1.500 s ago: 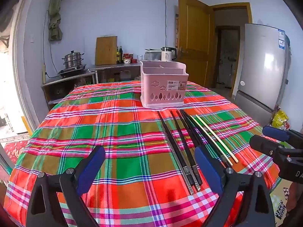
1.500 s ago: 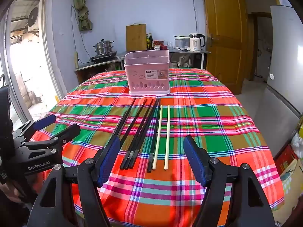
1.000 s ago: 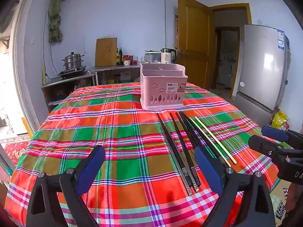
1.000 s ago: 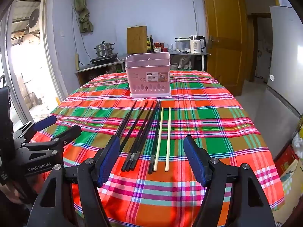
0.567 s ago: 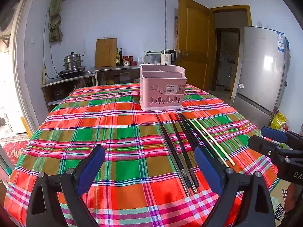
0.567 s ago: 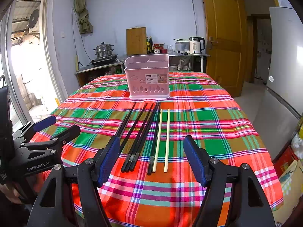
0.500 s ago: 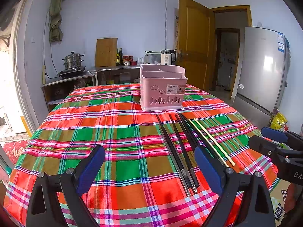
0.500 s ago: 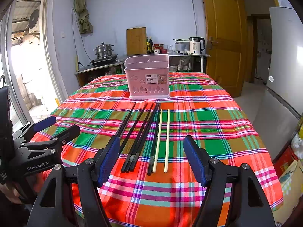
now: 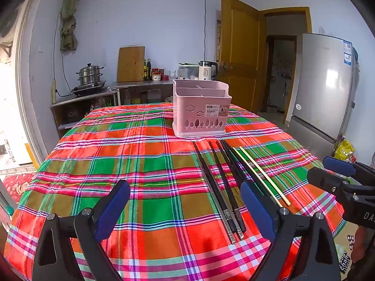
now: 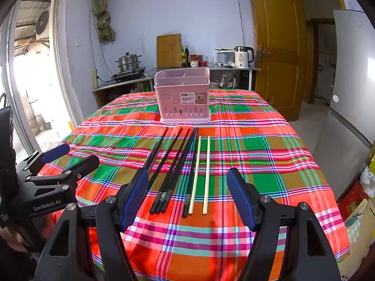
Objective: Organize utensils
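Pink basket waits beyond black chopsticks and pale chopsticks.
Left gripper and right gripper hover wide, empty.

Plaid tablecloth, pink basket
Red, green and orange checks; beside the basket lie black chopsticks and pale yellow chopsticks.
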Tool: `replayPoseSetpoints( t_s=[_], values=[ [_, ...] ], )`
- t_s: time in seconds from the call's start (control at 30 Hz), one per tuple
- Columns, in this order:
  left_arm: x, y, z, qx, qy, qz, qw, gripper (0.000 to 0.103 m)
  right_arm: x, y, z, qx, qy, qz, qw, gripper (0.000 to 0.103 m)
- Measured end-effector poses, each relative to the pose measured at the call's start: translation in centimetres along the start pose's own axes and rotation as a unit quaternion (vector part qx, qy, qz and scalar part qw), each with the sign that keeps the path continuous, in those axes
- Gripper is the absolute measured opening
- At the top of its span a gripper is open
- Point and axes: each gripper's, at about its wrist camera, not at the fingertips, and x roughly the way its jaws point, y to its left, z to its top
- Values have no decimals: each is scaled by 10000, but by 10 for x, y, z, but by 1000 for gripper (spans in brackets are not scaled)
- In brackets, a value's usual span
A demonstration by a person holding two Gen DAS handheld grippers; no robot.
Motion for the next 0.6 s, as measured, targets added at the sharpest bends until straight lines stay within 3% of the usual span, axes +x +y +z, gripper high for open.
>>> replayPoseSetpoints(
  t_s=[0.6],
  values=[
    [0, 0, 0, -30, 21, -31, 10000, 96, 0, -1, 0, -3, 12, 6, 10000, 70]
  ],
)
